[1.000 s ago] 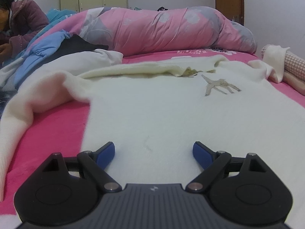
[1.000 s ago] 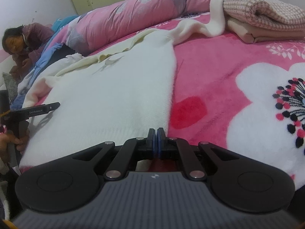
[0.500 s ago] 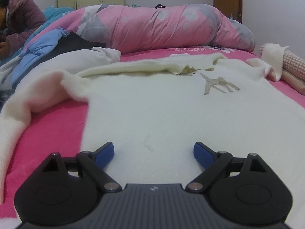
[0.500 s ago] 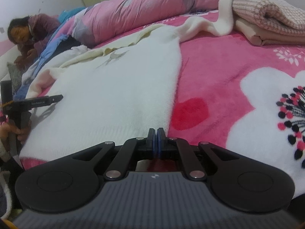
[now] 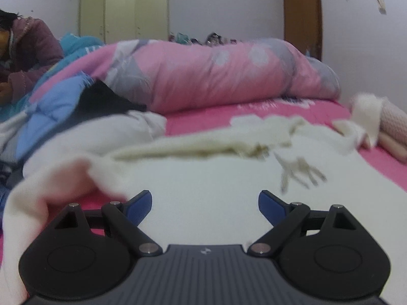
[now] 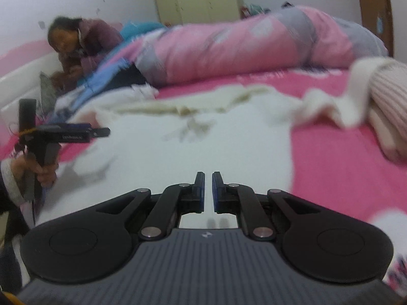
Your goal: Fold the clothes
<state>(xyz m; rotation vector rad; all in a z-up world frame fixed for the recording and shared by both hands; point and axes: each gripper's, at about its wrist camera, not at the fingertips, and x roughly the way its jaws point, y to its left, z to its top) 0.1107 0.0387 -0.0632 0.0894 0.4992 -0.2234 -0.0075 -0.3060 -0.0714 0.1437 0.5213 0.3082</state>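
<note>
Sweater: a white sweater [image 5: 208, 178] spread flat on the pink blanket [image 6: 330, 157], running on ahead of both my pairs of fingers
Left gripper [image 5: 205, 206]: my fingers stand wide apart, nothing between them; only sweater cloth shows past the tips
Right gripper [image 6: 208, 190]: my jaws are parting from a narrow slit, nothing pinched in the gap; the sweater's body lies below and ahead
Near sleeve: the left sleeve [image 5: 51, 185] lies bunched and curled just left of my left fingers
Far sleeve: the right sleeve [image 6: 325, 106] trails off ahead and right of my right fingers, toward a folded pile [image 6: 389, 101]
Step in hand: by my reckoning, between grasps, with the sleeves not yet folded in
Next move calls for: opening the right fingers fully, then lowering each pair onto an edge or sleeve and closing on cloth alone, not the blanket
</note>
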